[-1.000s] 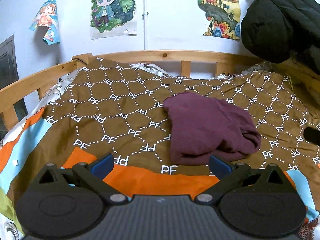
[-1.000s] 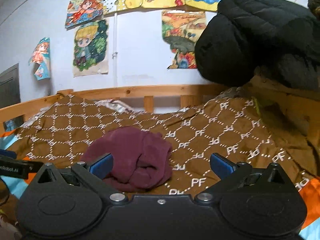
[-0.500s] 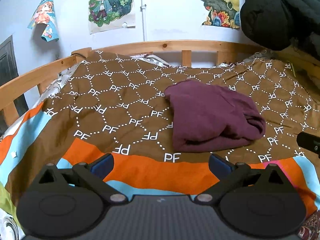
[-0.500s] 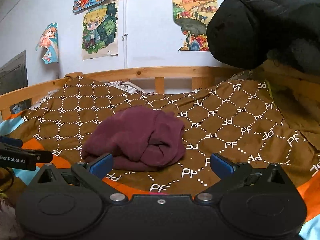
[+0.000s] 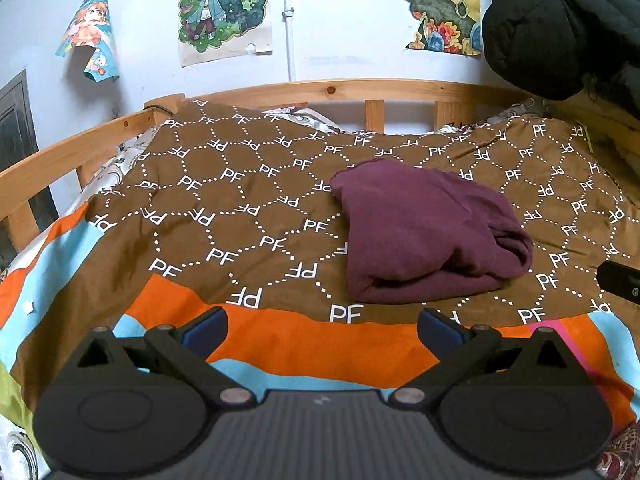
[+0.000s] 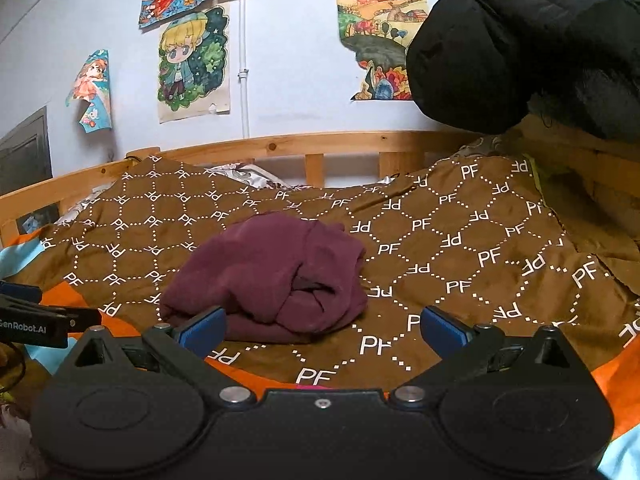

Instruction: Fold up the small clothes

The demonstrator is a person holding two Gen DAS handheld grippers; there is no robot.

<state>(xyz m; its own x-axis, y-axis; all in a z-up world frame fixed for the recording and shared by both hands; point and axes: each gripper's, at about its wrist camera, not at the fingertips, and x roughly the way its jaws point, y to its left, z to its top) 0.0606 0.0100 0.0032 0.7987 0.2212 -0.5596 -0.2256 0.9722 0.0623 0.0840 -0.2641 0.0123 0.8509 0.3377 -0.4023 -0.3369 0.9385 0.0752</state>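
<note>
A dark maroon garment [image 5: 424, 232] lies folded in a thick bundle on the brown patterned bedspread [image 5: 240, 200]; it also shows in the right wrist view [image 6: 276, 276]. My left gripper [image 5: 322, 326] is open and empty, held over the orange stripe in front of the garment. My right gripper [image 6: 322, 326] is open and empty, just in front of the garment's near edge. The left gripper's side shows at the left edge of the right wrist view [image 6: 36, 320], and the right gripper's tip at the right edge of the left wrist view [image 5: 620, 280].
A wooden bed rail [image 5: 360, 90] runs along the back and left side. A black padded jacket [image 5: 568, 28] hangs at the upper right. Posters [image 5: 224, 8] cover the wall behind. The bedspread's orange and blue stripes [image 5: 320, 344] lie nearest me.
Both grippers have pulled back from the garment toward the bed's near edge and risen slightly. The garment lies still, and both grippers stay open.
</note>
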